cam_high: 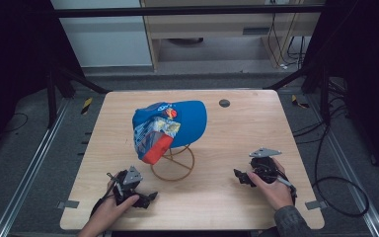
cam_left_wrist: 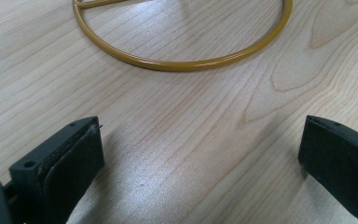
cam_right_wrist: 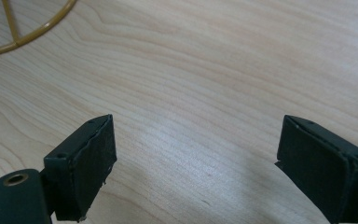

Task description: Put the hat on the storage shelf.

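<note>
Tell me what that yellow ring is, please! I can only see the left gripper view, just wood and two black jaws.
Observer: It is the round base of a gold wire stand. In the high view a blue cap sits on top of it.
Operator: Is anyone holding the cap?
Observer: No. The left gripper rests low on the table, near the person's edge, apart from the stand.
Operator: Where is the other gripper?
Observer: The right gripper is on the other side of the stand, pointing toward it, and its own view shows its jaws wide open with only wood between them.
</note>
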Available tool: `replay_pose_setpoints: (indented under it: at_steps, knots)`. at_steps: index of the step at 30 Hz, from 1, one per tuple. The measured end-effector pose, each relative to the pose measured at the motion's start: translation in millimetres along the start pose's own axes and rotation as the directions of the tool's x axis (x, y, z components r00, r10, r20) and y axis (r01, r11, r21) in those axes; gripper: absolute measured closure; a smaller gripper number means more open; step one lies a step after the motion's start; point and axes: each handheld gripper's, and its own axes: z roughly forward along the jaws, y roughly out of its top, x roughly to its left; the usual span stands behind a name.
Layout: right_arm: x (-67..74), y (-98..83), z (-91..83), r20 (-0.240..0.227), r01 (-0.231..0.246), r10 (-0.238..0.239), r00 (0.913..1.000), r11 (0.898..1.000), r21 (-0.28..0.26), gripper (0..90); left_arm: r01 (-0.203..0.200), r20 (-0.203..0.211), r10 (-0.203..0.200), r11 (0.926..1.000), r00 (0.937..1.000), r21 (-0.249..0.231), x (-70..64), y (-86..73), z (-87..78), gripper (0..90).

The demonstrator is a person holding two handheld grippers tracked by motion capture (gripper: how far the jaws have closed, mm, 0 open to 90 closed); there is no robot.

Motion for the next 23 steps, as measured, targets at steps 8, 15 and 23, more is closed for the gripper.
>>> replay_pose_setpoints:
  at_steps: [8, 15, 23]
  knots:
    - [0.6, -8.9, 14.3, 0.021, -0.023, 0.022, 0.9995, 0.999, 0.026, 10.8, 0.0, 0.0, 0.0, 1.0, 1.0, 0.0, 0.0, 0.0, 0.0, 0.0]
    - [6.3, -12.4, 19.7, 0.068, 0.02, -0.021, 0.9975, 1.0, 0.008, 6.6, 0.0, 0.002, 0.0, 1.0, 1.0, 0.0, 0.1, 0.0, 0.0, 0.0]
    - [9.0, -16.2, 20.7, 0.084, 0.006, -0.004, 0.9964, 1.0, -0.026, 5.4, 0.0, 0.002, 0.0, 1.0, 1.0, 0.0, 0.1, 0.0, 0.0, 0.0]
